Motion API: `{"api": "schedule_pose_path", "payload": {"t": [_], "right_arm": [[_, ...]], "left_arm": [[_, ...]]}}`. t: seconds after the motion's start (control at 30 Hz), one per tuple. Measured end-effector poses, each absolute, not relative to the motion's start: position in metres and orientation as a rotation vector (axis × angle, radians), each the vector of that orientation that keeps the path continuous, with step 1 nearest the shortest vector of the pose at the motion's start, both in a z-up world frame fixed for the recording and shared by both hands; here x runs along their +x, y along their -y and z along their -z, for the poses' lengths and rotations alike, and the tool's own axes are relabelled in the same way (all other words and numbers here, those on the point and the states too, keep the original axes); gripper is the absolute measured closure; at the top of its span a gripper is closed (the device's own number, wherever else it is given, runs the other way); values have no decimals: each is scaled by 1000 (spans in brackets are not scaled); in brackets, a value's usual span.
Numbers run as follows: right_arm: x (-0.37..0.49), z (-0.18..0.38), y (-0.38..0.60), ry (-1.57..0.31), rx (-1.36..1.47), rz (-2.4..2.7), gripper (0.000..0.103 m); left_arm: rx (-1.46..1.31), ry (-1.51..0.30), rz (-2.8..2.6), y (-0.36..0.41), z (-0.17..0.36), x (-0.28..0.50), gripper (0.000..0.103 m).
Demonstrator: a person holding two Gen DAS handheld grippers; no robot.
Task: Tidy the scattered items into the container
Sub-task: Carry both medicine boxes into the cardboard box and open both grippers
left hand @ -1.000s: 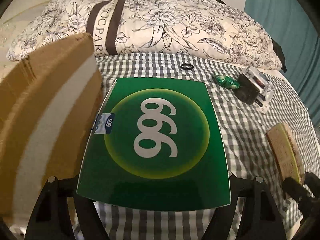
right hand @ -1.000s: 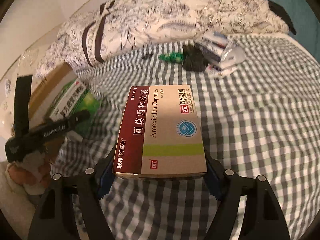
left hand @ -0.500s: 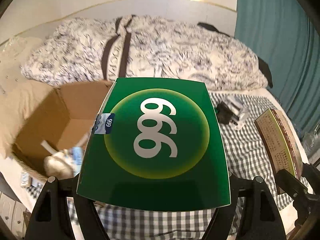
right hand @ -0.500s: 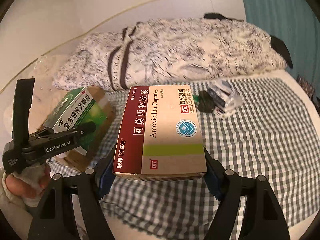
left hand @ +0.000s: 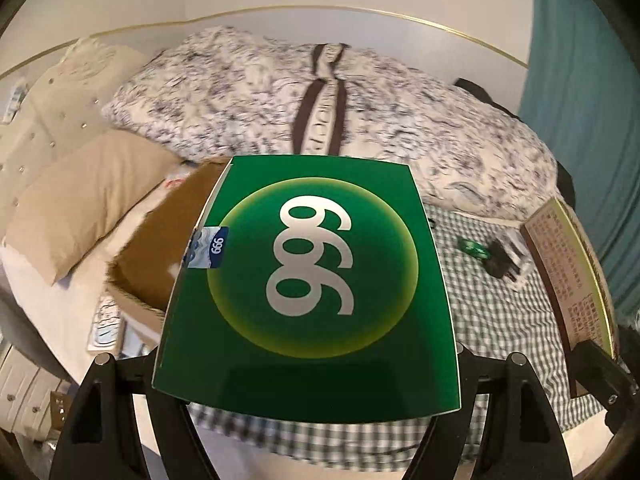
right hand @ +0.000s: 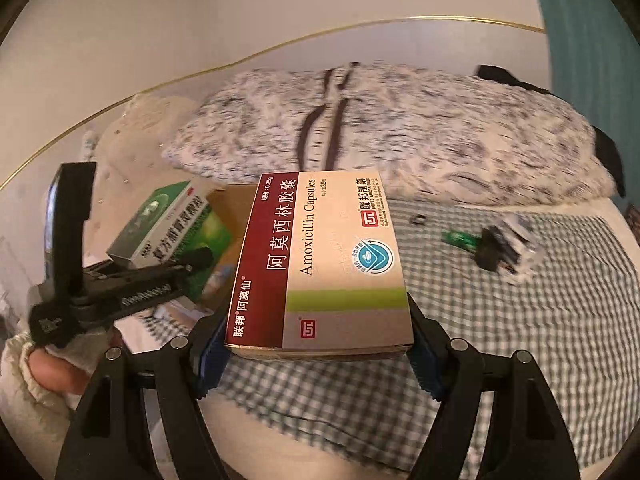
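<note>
My left gripper (left hand: pixel 306 354) is shut on a green box marked 999 (left hand: pixel 308 280), held in the air above the bed. From the right wrist view that same green box (right hand: pixel 176 228) shows at the left, over the open cardboard box (right hand: pixel 236 204). The right gripper (right hand: pixel 316 344) is shut on a tan and red Amoxicillin box (right hand: pixel 320 264), its blue pads pressing both sides. In the left wrist view the Amoxicillin box (left hand: pixel 568 272) stands at the right edge and the cardboard box (left hand: pixel 160 248) lies partly hidden behind the green one.
On the checked sheet (right hand: pixel 520 340) lie a green packet (right hand: pixel 460 238), a dark object with blister packs (right hand: pixel 500 252) and a small black ring (right hand: pixel 418 220). A floral duvet (left hand: pixel 320 100) and a beige pillow (left hand: pixel 80 200) fill the back. A hand (right hand: pixel 56 372) holds the left gripper.
Both grippers have risen with their boxes and swung left toward the cardboard box. The bed now lies farther below, and the cardboard box's open top has come into view.
</note>
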State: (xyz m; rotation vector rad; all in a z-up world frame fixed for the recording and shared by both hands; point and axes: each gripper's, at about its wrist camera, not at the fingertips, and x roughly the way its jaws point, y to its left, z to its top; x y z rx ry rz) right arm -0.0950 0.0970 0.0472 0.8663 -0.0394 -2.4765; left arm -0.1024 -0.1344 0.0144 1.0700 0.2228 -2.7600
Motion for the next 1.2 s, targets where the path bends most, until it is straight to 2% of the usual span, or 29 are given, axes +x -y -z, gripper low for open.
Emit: {"api": "schedule_pose_path", "payload": {"t": [0.33, 0.53, 0.77, 0.87, 0.9, 1.0, 1.2], "right_arm": [[-138, -39, -6, 33, 906, 2307, 29], [-173, -6, 45, -39, 990, 2260, 29], [-193, -26, 68, -14, 914, 2291, 29], [-207, -27, 76, 20, 918, 2303, 29], [-212, -27, 78, 55, 920, 2292, 28], [-219, -30, 79, 121, 914, 2289, 15], [-206, -45, 48, 214, 840, 2337, 14]], "left_arm": [[1073, -319, 2632, 221, 4, -116, 24], [1069, -312, 2624, 238, 10, -127, 24], [1062, -302, 2630, 242, 10, -137, 24], [1070, -293, 2621, 240, 10, -141, 19], [1079, -283, 2620, 240, 11, -143, 12], [1065, -239, 2616, 234, 7, -142, 2], [1056, -210, 2662, 213, -2, -133, 0]]}}
